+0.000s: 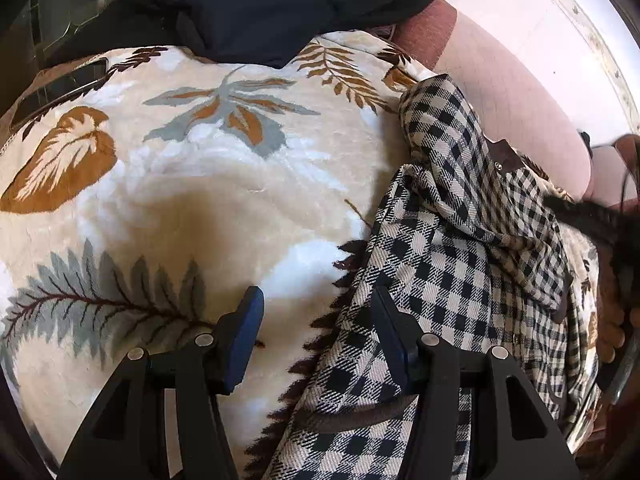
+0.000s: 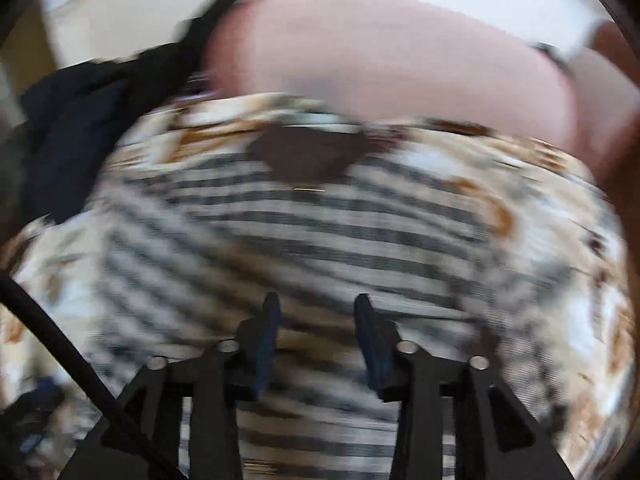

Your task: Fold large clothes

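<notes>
Left wrist view: the left claw (image 1: 318, 340) hangs open over a cream leaf-print blanket (image 1: 192, 184), its 2 blue pads apart and holding nothing. Its right pad touches or overlaps the edge of a black-and-cream checked shirt (image 1: 452, 264), which lies crumpled on the right side of the blanket, one part running up toward a pink cushion (image 1: 516, 120). A dark brown collar (image 1: 506, 156) shows on the shirt near the cushion. At the far edge of the blanket a heap of dark clothes (image 1: 256, 4) lies partly on it. A dark flat thing sits at the blanket's left edge; I cannot tell what it is.

Right wrist view is heavily blurred. The right claw (image 2: 318, 340) is open, pads apart with nothing between them, low over the shirt (image 2: 304, 236), which is spread across the blanket (image 2: 540, 208). The collar (image 2: 308, 156) lies at the far side, the cushion (image 2: 380, 56) beyond it, the dark clothes (image 2: 80, 112) to the left. A black cable (image 2: 60, 340) crosses the lower left.
</notes>
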Motion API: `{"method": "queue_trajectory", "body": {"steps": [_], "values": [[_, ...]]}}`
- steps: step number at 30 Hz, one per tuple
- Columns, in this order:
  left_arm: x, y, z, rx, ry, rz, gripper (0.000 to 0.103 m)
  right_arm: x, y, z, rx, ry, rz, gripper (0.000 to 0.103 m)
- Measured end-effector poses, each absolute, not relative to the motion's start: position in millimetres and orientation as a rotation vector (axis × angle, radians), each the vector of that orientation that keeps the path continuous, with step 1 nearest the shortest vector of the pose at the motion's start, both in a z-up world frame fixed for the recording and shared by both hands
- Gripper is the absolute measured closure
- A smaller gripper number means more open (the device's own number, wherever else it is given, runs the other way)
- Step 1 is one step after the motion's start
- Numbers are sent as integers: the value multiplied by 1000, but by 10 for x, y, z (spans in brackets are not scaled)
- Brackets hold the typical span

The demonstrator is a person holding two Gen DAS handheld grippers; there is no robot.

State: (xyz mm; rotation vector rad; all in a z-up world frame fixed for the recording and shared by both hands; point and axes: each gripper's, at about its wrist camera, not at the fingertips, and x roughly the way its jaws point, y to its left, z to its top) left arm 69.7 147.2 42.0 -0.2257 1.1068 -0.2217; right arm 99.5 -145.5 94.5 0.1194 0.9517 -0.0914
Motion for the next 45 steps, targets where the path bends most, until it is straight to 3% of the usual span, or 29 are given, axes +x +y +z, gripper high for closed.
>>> {"method": "queue_trajectory", "body": {"steps": [3, 11, 12, 13, 14, 24, 29, 31, 33, 35, 39, 45], "values": [[710, 1477, 409, -221, 1108, -226, 49, 1267, -927, 998, 37, 930, -18, 38], [861, 1496, 298, -241, 1150, -235, 49, 2161, -355, 923, -91, 1017, 46, 29], [879, 1515, 286, -255, 1157, -239, 49, 2242, -304, 867, -113, 1050, 62, 44], [887, 1526, 280, -262, 1161, -242, 49, 2299, -232, 802, -141, 1094, 86, 66], [896, 1541, 274, -270, 1166, -245, 49, 2344, -170, 739, -171, 1139, 101, 98], [884, 1538, 246, -254, 1165, -254, 49, 3062, 393, 396, -283, 1115, 61, 99], [872, 1488, 265, -213, 1153, -244, 49, 3104, 457, 246, -270, 1112, 56, 92], [857, 1476, 276, -203, 1151, -241, 49, 3031, 340, 434, -192, 1095, 91, 78], [835, 1497, 291, -206, 1149, -241, 49, 2817, 151, 777, -162, 1016, 94, 56], [826, 1511, 311, -218, 1145, -238, 49, 2578, -105, 1023, -148, 972, 92, 47], [767, 1598, 408, -255, 1124, -237, 49, 1989, -936, 1275, -65, 982, 14, 45], [650, 1596, 531, -264, 1097, -242, 49, 1111, -2144, 895, 108, 1075, -218, 44]]}}
